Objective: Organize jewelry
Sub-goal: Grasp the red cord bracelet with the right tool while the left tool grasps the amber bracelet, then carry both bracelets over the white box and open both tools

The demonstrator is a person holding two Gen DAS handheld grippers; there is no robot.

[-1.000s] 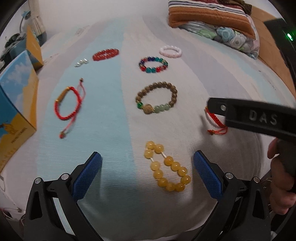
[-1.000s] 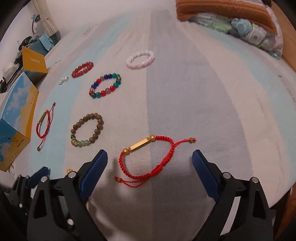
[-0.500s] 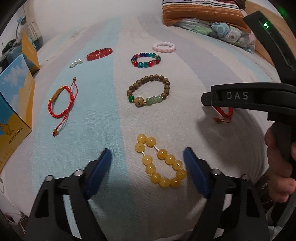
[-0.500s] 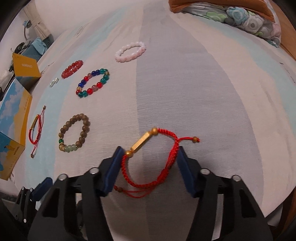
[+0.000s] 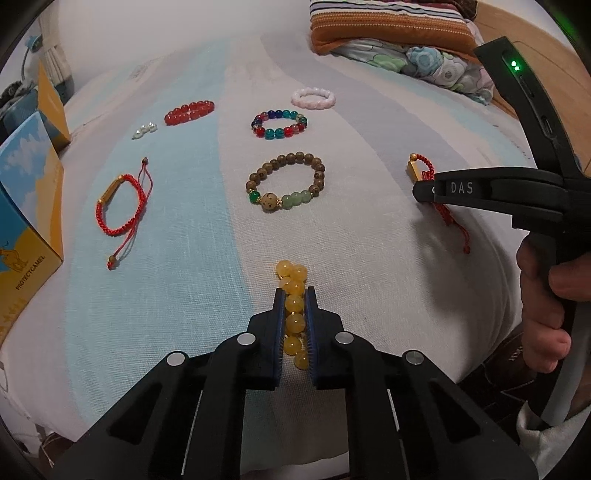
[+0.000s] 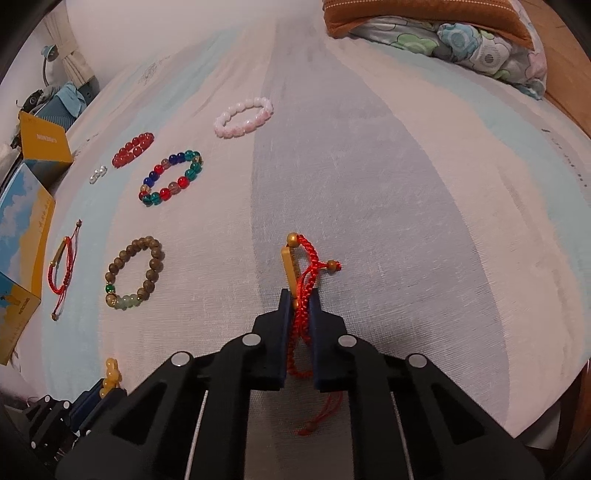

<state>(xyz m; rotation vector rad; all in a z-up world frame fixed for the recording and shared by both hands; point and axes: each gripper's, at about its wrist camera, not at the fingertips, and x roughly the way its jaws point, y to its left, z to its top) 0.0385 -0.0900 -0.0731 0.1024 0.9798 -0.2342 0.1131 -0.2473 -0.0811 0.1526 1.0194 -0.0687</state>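
Several bracelets lie on a striped bedspread (image 5: 369,229). My left gripper (image 5: 294,291) is shut on the yellow bead bracelet (image 5: 293,278), squeezed flat between the blue pads. My right gripper (image 6: 300,295) is shut on a red cord bracelet with a gold tube (image 6: 301,266); in the left wrist view that gripper (image 5: 419,192) shows at the right, held by a hand (image 5: 546,295). Farther back lie a brown wooden bead bracelet (image 5: 286,181), a multicoloured bead bracelet (image 5: 279,123), a pink-white one (image 5: 313,98), a red bead one (image 5: 189,112) and a second red cord bracelet (image 5: 120,205).
A blue and yellow box (image 5: 26,206) stands at the left edge of the bed, with a second yellow box (image 6: 44,142) behind it. Small clear beads (image 5: 144,130) lie near the red bead bracelet. Folded bedding and a pillow (image 5: 399,33) sit at the far right.
Both grippers closed from wide open: the left onto the yellow bead bracelet, the right onto the red cord bracelet, each squeezed into a narrow loop.
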